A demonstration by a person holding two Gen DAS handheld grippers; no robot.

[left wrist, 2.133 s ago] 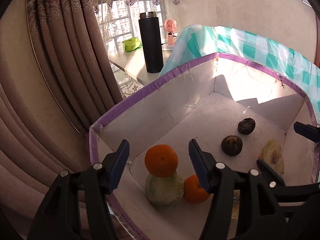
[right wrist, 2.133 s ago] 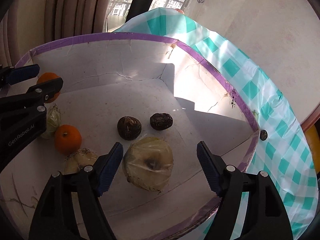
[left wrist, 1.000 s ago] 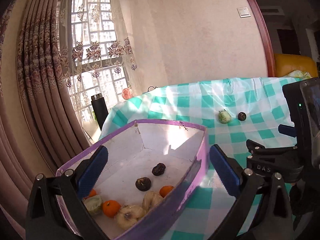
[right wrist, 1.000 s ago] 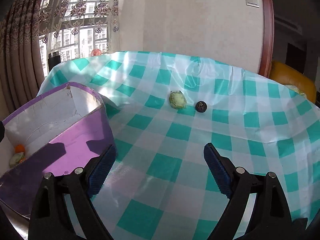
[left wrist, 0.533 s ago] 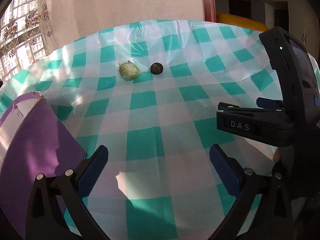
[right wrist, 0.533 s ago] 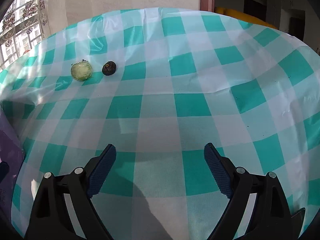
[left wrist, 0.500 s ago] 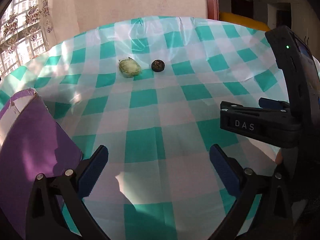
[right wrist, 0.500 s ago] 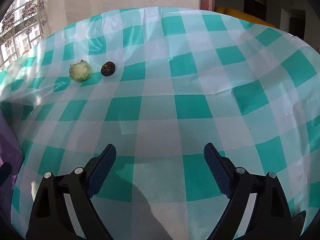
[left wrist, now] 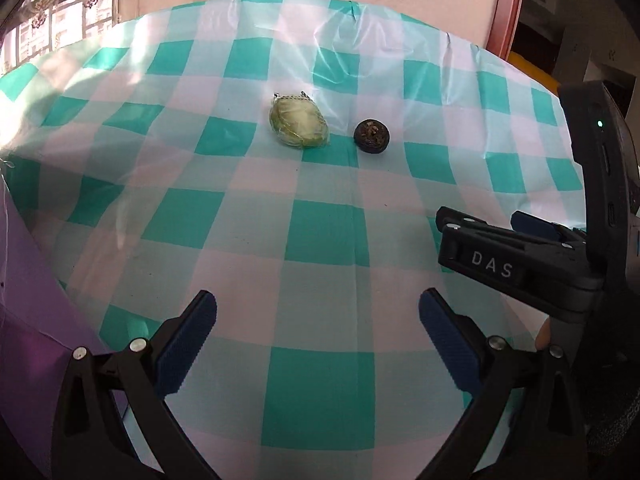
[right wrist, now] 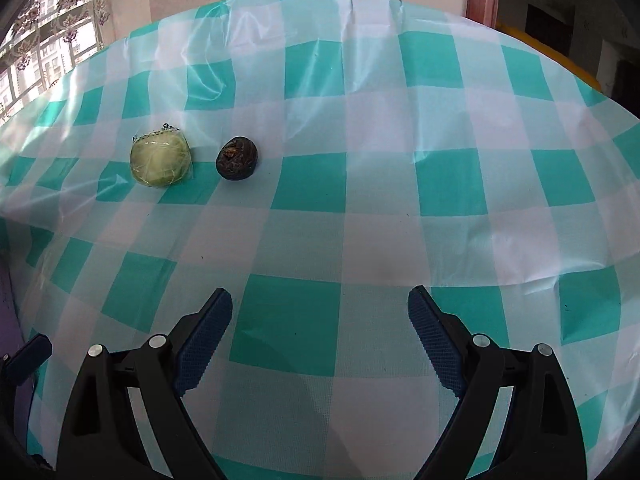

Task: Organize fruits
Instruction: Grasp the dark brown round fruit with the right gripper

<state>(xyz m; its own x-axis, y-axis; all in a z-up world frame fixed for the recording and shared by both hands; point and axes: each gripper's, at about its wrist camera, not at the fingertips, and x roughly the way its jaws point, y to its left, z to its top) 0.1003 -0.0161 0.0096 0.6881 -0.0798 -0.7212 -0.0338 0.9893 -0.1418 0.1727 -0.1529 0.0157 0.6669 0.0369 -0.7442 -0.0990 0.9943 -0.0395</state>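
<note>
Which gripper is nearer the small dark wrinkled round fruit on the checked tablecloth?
Right, though only narrowly. The right gripper sits short of the dark fruit, which lies ahead to its left. The left gripper, beside it, has the fruit ahead, slightly right. Both are open.

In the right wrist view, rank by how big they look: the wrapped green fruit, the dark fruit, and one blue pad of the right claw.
1. Blue pad of the right claw: looks largest, but it sits nearest the camera, so that is unsure.
2. Wrapped green fruit.
3. Dark fruit, clearly smaller than the green one beside it.
</note>
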